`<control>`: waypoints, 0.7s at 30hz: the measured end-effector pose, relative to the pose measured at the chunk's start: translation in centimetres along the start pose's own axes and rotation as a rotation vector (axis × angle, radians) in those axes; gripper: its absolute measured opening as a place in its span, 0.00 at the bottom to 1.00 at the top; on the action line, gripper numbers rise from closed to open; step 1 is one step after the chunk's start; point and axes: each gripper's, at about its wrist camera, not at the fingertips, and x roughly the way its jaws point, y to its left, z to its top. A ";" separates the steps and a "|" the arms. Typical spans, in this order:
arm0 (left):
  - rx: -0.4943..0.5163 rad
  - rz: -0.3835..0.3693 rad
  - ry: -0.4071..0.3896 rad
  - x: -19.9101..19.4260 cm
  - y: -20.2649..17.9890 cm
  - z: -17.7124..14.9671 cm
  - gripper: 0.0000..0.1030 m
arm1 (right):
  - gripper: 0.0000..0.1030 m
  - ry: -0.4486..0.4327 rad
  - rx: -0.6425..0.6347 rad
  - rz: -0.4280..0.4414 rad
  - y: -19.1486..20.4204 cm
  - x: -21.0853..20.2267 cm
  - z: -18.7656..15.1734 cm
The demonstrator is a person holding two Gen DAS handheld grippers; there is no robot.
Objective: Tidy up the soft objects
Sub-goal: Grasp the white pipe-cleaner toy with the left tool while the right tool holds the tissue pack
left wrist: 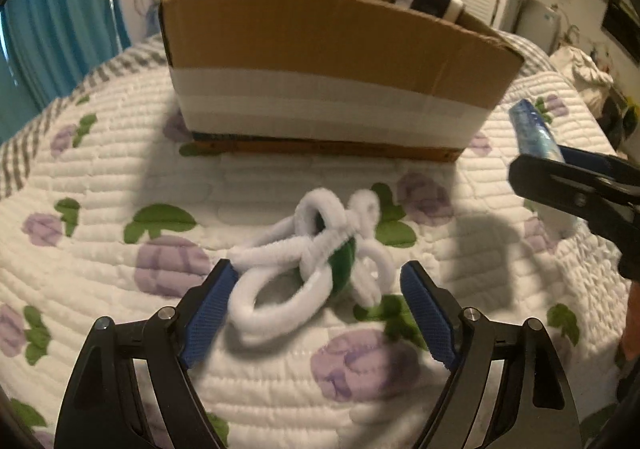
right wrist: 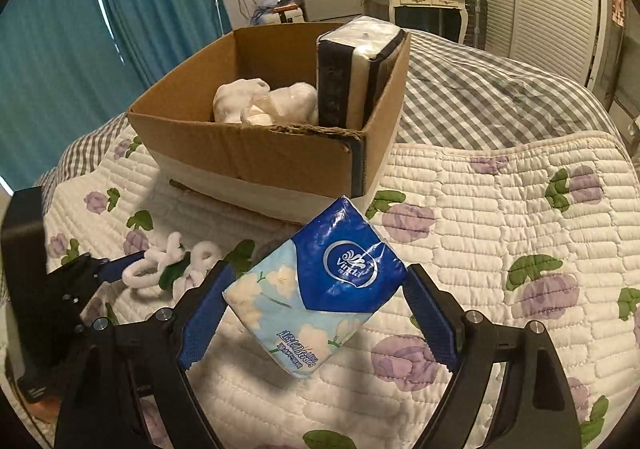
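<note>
Your right gripper (right wrist: 316, 313) pinches the tissue pack (right wrist: 316, 301) by its corners; it can slip short of the box (right wrist: 256, 157). Your wide-open left gripper (left wrist: 320, 305) straddles the pipe-cleaner tangle (left wrist: 316, 261) on the bed (left wrist: 120, 177), unheld.

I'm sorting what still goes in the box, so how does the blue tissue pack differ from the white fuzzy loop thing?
The tissue pack is a flat, glossy blue packet; the fuzzy loops are a white tangle around something green. The pack is held off the quilt in the right claw; the loops lie on it between the open left claw's fingers. Both remain outside the cardboard box.
</note>
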 end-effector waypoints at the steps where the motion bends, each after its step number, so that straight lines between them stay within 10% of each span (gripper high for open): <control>1: -0.004 -0.008 0.001 0.2 0.2 0.1 0.75 | 0.83 -0.001 -0.001 0.001 0.0 0.0 0.0; 7: -0.008 -0.058 0.005 0.2 0.6 0.2 0.41 | 0.83 -0.007 0.004 0.006 0.2 -0.2 0.1; 21: 0.024 -0.064 -0.115 -6.7 0.8 0.2 0.24 | 0.83 -0.092 0.007 -0.002 1.5 -5.2 0.2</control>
